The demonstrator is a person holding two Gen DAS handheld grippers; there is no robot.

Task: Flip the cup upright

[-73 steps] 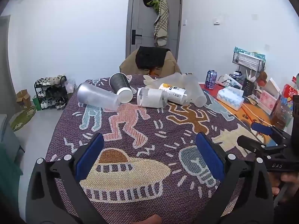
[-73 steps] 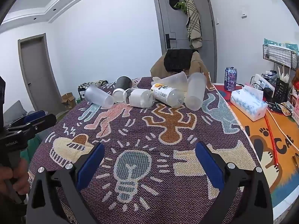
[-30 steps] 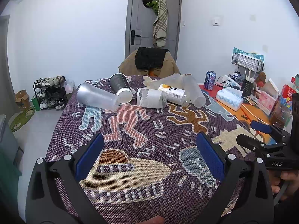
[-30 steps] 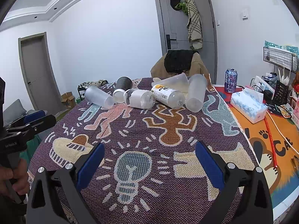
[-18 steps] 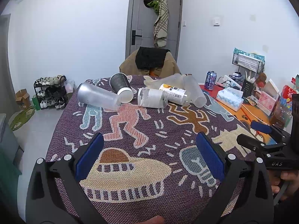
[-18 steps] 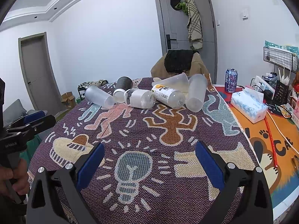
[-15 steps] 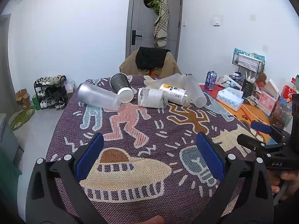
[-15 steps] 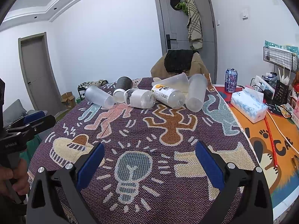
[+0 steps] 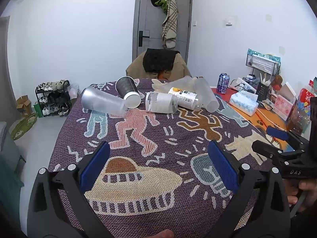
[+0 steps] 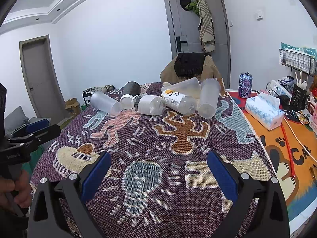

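Several cups and bottles lie on their sides at the far end of the patterned tablecloth (image 9: 150,138). A frosted cup (image 9: 103,101) lies at the left, a dark grey cup (image 9: 127,91) behind it, a clear jar (image 9: 161,105) in the middle, a labelled bottle (image 9: 185,98) and a tall frosted cup (image 9: 207,97) to the right. In the right wrist view the same frosted cup (image 10: 106,103), dark cup (image 10: 129,94) and tall cup (image 10: 208,97) show. My left gripper (image 9: 157,166) is open and empty, over the near end of the cloth. My right gripper (image 10: 157,172) is open and empty too.
A tissue pack (image 10: 264,110), a drink can (image 10: 245,84), a wire basket (image 10: 297,60) and small boxes sit on the orange mat at the right. A chair with a black garment (image 9: 159,63) stands behind the table. A shoe rack (image 9: 52,97) stands on the floor at left.
Both grippers have drifted only slightly; the view is almost the same. Nothing on the table has moved.
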